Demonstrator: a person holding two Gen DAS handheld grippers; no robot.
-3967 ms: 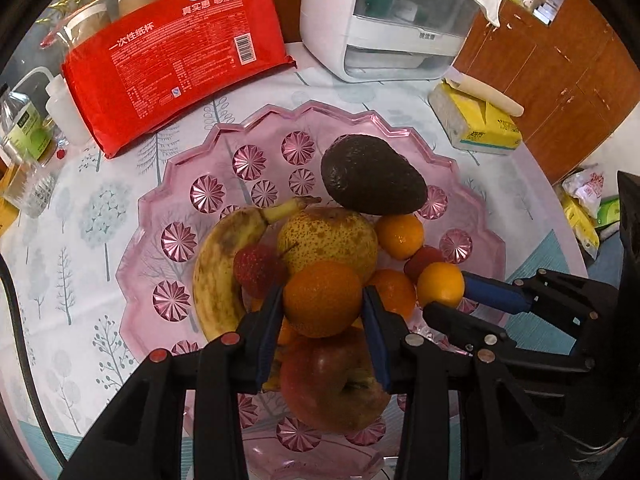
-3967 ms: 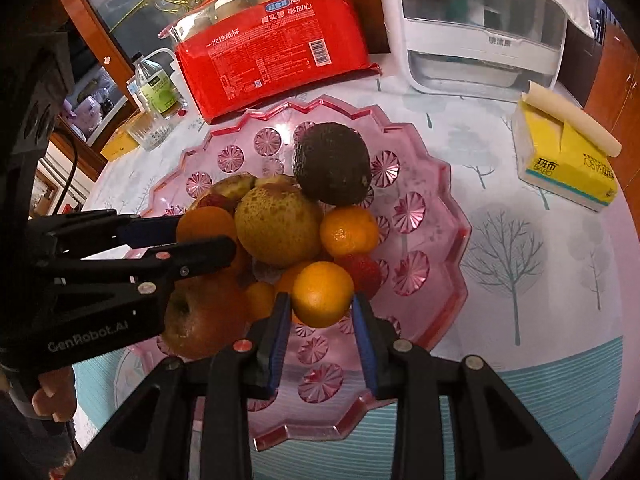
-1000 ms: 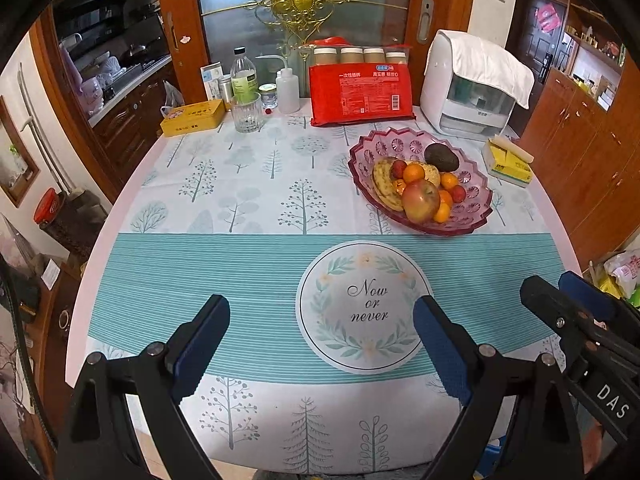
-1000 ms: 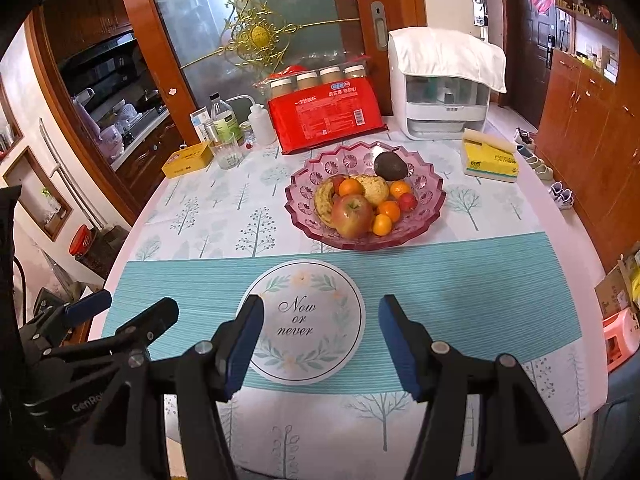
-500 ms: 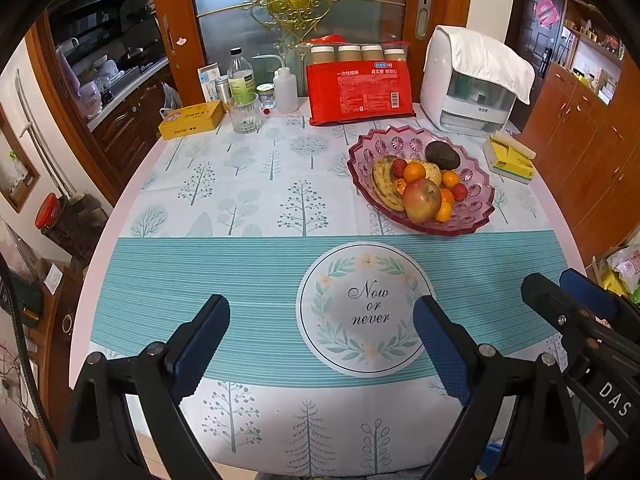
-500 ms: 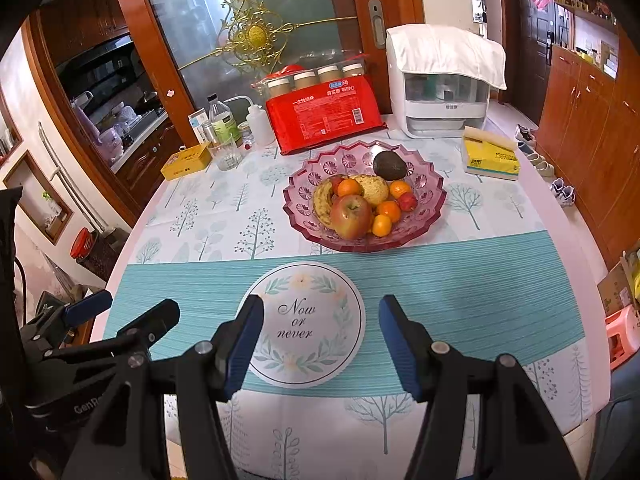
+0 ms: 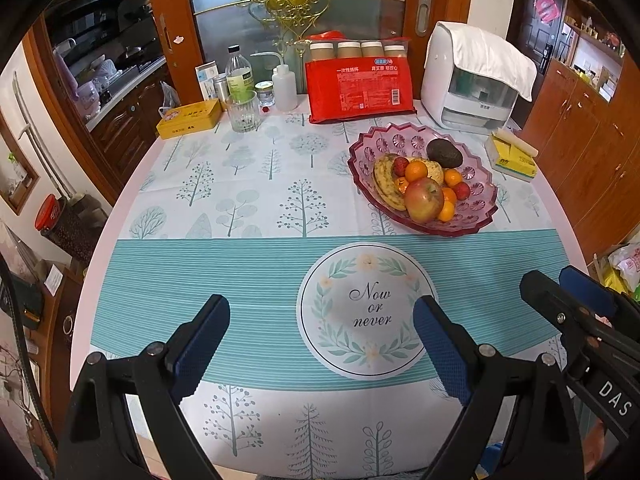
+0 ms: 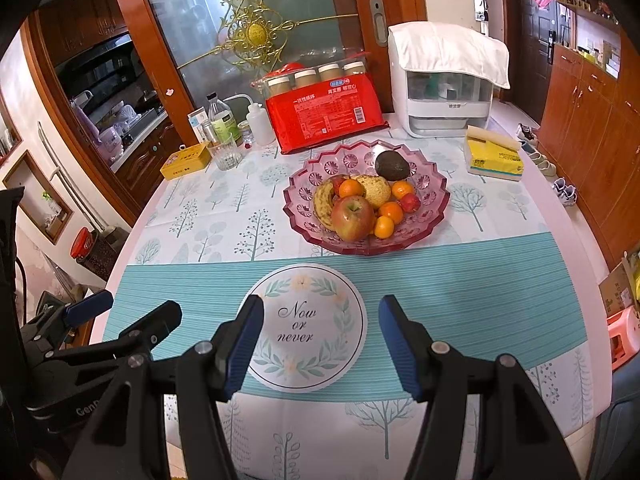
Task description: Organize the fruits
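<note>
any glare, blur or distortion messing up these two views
Left wrist view: sharp, strong fisheye bending of the table edge, black vignette corners, mild glare on the glass door. Right wrist view: same bending, fruit bowl crisp, reflections on the door.

A scalloped pink glass fruit bowl (image 8: 432, 196) sits in the upper middle of the right wrist view, and in the upper right of the left wrist view (image 7: 484, 204). All the fruit lies heaped inside it. A dark avocado (image 8: 392, 165) rests alone toward the bowl's far side. A red-yellow apple (image 8: 353, 217) lies at the near edge, stem up. A spotted banana (image 8: 322, 202) curves along the left. A speckled yellow pear (image 8: 376, 190) sits in the middle. Small oranges (image 8: 391, 212) and red strawberries (image 8: 411, 202) are tucked around them, touching.
</note>
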